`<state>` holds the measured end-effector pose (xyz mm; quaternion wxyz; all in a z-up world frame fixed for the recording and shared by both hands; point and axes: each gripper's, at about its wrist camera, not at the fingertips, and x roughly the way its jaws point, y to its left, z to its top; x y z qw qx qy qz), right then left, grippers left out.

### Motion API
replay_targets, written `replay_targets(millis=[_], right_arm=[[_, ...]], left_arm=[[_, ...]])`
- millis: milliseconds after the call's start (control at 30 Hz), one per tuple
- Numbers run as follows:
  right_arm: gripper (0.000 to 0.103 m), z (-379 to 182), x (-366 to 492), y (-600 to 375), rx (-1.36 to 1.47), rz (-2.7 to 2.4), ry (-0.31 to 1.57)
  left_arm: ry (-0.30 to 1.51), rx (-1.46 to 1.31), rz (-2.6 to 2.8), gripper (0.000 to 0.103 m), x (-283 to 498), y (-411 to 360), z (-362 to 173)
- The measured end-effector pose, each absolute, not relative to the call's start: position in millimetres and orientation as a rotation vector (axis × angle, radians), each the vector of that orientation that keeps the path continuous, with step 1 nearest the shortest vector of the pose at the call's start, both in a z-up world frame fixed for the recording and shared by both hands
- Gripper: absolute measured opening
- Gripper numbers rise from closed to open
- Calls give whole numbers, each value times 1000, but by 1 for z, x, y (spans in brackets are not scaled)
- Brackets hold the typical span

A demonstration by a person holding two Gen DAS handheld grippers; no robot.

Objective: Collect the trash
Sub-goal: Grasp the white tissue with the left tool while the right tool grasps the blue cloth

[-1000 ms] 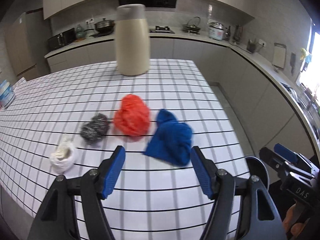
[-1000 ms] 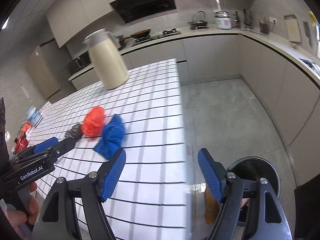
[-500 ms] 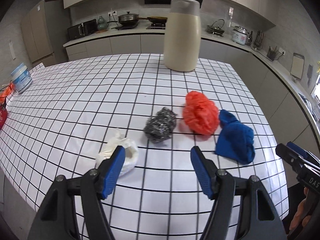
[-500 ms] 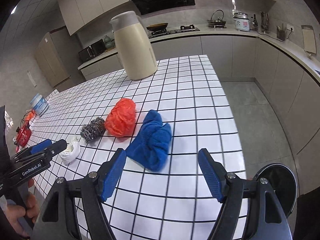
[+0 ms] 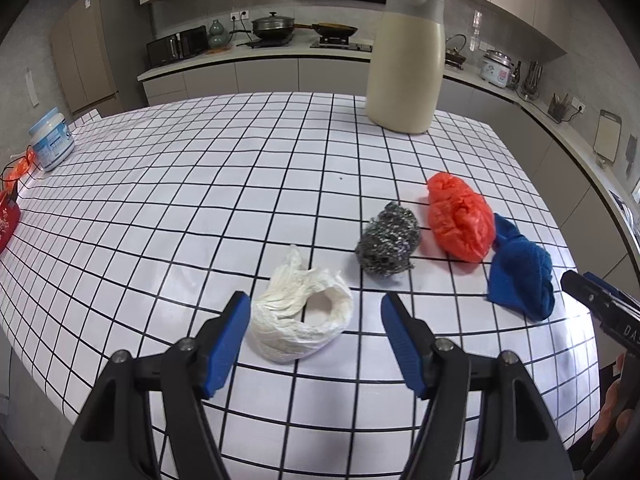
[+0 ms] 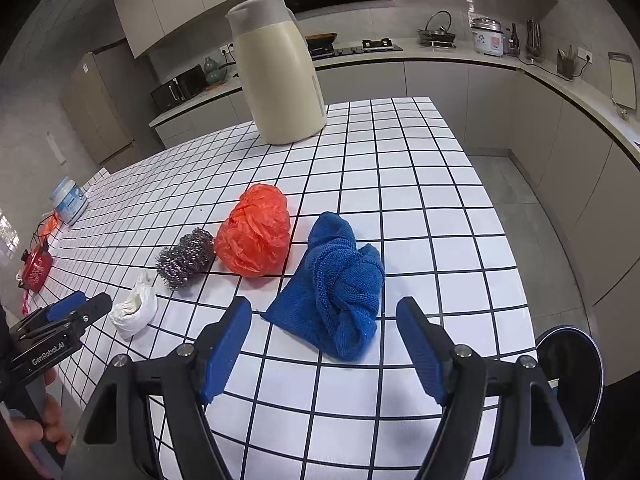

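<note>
The white worktop [image 5: 200,184] with its black grid carries everything, and both grippers hang over its near edge. Far beyond both pairs of fingers, at the back of the worktop, stands a tall cream jug [image 5: 406,60] with a grey lid, upright. Directly ahead of the right gripper [image 6: 324,346], in line with the gap between its 2 blue fingers [image 6: 228,344], lies a crumpled blue cloth [image 6: 340,284]; the fingers stand wide and hold nothing, and the cloth is not yet between them. Beyond the cloth and to the left of those fingers sits a bunched orange plastic bag [image 6: 254,232], touching or nearly touching a steel scourer [image 6: 186,258] further left. The left gripper [image 5: 316,338] also has its fingers [image 5: 230,340] spread wide and empty. A crumpled white paper wad [image 5: 298,316] lies just ahead of them, close beside the left finger and partly in line with the gap. From this view the scourer [image 5: 388,240] lies beyond the right finger, then the orange bag [image 5: 460,216] and the cloth [image 5: 520,276] further right.
</note>
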<state>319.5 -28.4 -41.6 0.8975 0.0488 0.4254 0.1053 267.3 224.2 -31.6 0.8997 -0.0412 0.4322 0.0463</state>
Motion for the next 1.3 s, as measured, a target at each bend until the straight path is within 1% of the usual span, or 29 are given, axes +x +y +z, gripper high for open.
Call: replay_targets(millis=[633,867,933,1000,1033,1100,1133,1200,1233,1300], right_arm=[[77,-72,352,-26,118,142,942],[77,-87,360,-21,130,150,975],[77,-91,362,-19,136,155,978],[76,-93,362,-18,133,163,975],[75,-94,363,-17,133,167,974],[61,-96,363,-15,127,169,972],[58,-96,363,-15,121,167,964],[40,-96,363,-16,122,170,961],[39,-96,363,-17,120,171,961],[36,-96,363,-18,119,177,961]], left_arm=[[976,-108,40,69,285,242,-69],[959,-113,13,69,289,243,-73],[951,-118,9,69,289,244,-74],[943,-124,4,65,288,245,-74],[939,-125,2,63,288,246,-74],[932,-129,-6,52,288,246,-74],[929,-131,-8,49,287,247,-73],[925,-139,-12,41,289,246,-73],[920,-146,-14,38,288,246,-72],[913,-155,-22,28,286,246,-71]])
